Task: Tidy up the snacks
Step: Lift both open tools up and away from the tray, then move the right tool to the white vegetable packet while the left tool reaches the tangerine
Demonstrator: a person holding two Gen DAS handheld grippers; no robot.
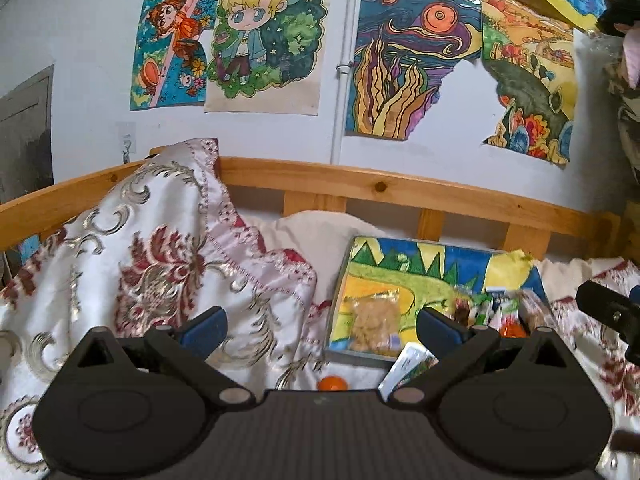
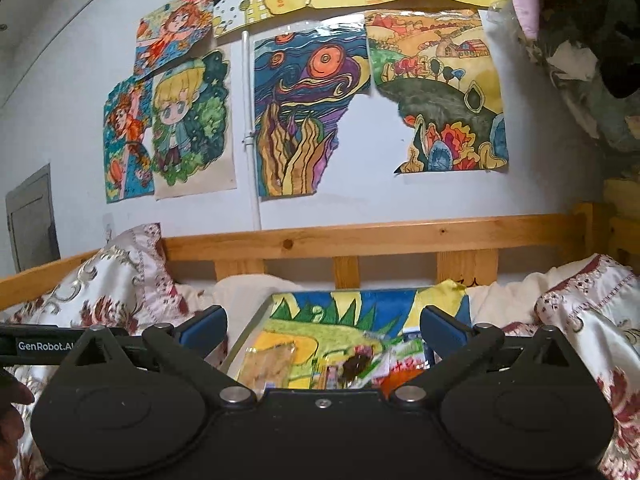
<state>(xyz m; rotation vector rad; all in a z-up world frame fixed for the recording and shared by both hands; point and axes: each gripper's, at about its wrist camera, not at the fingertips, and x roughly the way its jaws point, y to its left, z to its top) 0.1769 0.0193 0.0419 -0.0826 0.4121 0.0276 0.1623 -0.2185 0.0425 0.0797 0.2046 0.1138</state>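
A flat board with a colourful painting [image 1: 424, 276] lies on the bed and bears the snacks. A clear packet of pale brown snacks [image 1: 370, 322] lies on its near left part, and several green and red packets [image 1: 490, 308] lie at its right. A white packet [image 1: 406, 366] and an orange ball [image 1: 331, 383] lie on the bedding in front of the board. My left gripper [image 1: 320, 326] is open and empty, held above the bed left of the board. My right gripper [image 2: 322, 330] is open and empty above the board [image 2: 344, 308], over the clear packet [image 2: 270, 362] and the coloured packets [image 2: 360, 364].
A white and red floral quilt [image 1: 168, 264] is heaped at the left and spreads across the bed. A wooden bed rail [image 1: 400, 190] runs along the wall behind. Children's drawings [image 1: 412, 60] hang on the wall. Dark clothing [image 2: 592, 40] hangs at the upper right.
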